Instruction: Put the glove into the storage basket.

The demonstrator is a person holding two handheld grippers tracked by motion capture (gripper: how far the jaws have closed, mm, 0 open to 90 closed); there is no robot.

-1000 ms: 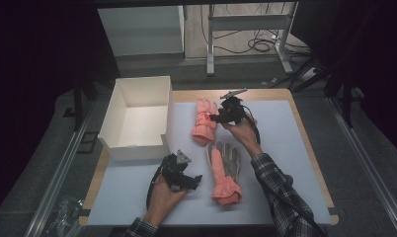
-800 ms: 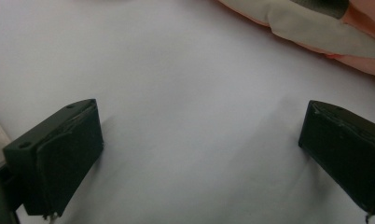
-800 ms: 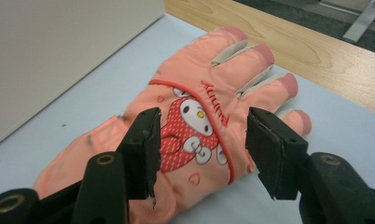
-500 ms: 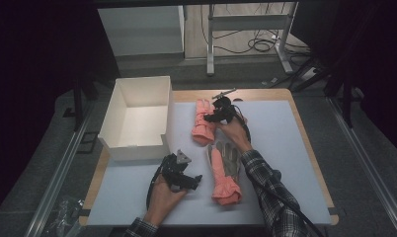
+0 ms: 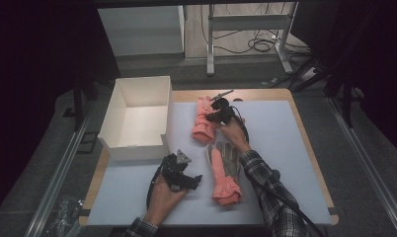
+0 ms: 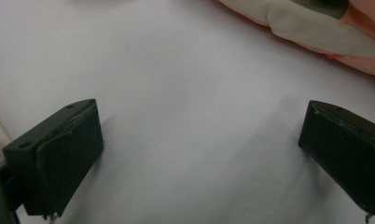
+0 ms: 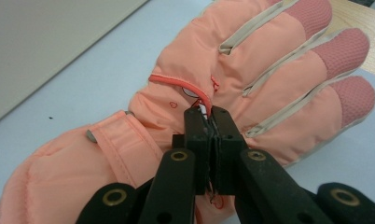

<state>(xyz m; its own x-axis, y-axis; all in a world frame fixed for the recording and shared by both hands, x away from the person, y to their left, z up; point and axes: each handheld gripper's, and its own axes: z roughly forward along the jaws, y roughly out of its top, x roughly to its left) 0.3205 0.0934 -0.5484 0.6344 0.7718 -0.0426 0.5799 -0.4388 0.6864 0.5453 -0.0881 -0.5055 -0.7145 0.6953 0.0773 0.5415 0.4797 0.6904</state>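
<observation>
Pink and puffy, the far glove (image 5: 203,121) lies near the middle of the high view, just right of the white box (image 5: 137,118) on the pale counter (image 5: 295,148). The right tongs (image 5: 215,114) sit on this glove, and they have just been closing. A second glove (image 5: 223,170) lies lower down in the frame, palm side up, with grey on it. The left tongs (image 5: 194,180) rest low and left of that second glove, in the person's hand.

Next comes the left gripper view. The left tongs (image 6: 199,140) stand wide apart with bare counter between them and nothing held. A bit of the second glove (image 6: 316,32) shows in the upper right corner.

Last comes the right gripper view. The right tongs (image 7: 211,122) are pressed together on a small fold of the far glove (image 7: 251,70), right by its little red zip, in the middle of the frame. The glove's fingers point to the upper right.

I think the step in hand is grabbing this glove. The next move looks like lifting it and carrying it over to the box. The pinch is small, so the lift should be slow, or the glove may slip out.
</observation>
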